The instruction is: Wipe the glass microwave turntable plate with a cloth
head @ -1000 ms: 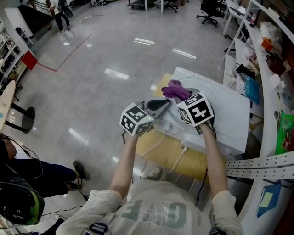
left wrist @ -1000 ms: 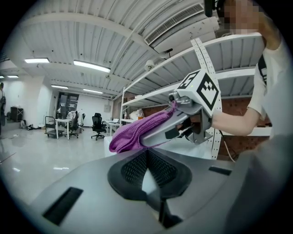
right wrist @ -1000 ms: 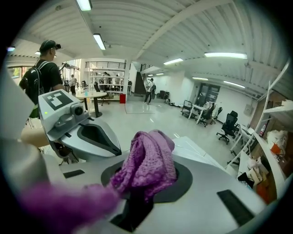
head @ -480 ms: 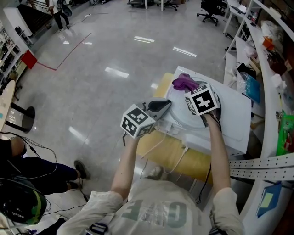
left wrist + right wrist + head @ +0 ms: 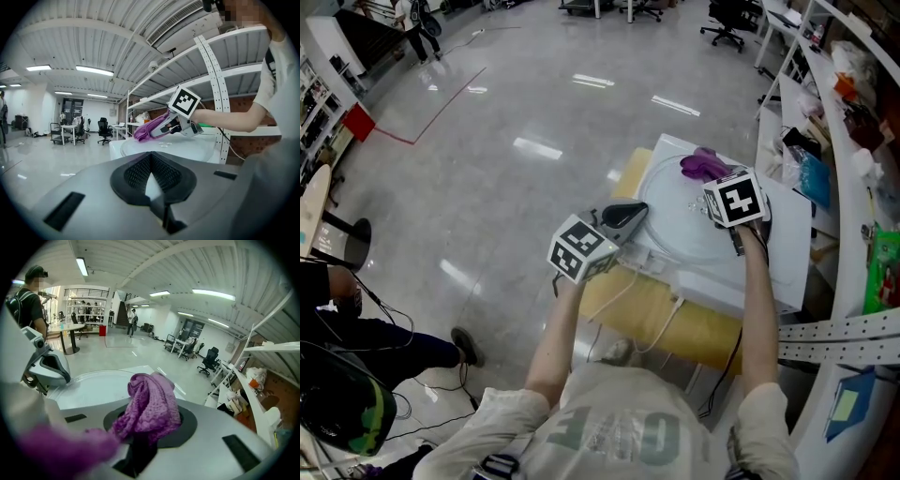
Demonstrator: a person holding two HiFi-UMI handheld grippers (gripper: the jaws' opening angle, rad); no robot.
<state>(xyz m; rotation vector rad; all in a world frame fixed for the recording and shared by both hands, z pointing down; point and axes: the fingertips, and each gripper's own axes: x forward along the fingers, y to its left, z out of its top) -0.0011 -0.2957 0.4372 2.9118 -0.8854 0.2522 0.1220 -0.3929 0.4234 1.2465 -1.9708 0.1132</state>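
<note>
Lately swept across the round clear glass turntable plate (image 5: 675, 234) to its far right rim, with the crumpled purple cloth (image 5: 701, 165) pinched tight in the right gripper (image 5: 719, 185). Steadied at the near left rim, seemingly clamped by the left gripper (image 5: 625, 216), atop the white appliance (image 5: 787, 234). Suggests one pass done; probably more wiping due.

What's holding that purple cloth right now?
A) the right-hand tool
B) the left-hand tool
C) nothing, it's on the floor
A: the purple cloth is bunched between the jaws of the right gripper, by the glass plate.
</note>
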